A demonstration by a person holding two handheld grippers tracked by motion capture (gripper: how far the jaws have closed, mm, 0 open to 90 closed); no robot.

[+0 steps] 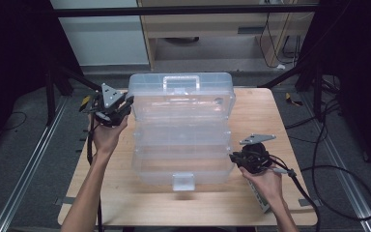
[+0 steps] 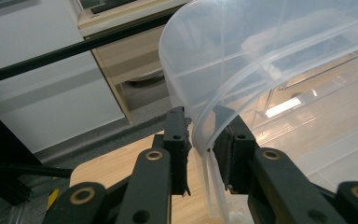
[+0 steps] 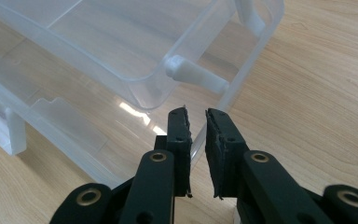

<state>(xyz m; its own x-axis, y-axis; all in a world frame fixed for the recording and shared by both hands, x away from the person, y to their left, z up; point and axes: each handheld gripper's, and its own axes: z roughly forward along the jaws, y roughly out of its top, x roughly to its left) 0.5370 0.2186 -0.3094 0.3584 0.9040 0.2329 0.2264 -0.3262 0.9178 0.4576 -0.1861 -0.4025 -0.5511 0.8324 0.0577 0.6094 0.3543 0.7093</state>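
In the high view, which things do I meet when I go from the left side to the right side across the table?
left gripper at the box's left far corner → clear plastic box → right gripper at the box's right near side → black cable trailing off the wooden table.

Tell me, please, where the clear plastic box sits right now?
In the high view the box stands mid-table, opened out in tiers, between the left tool at its far-left corner and the right tool at its near-right edge.
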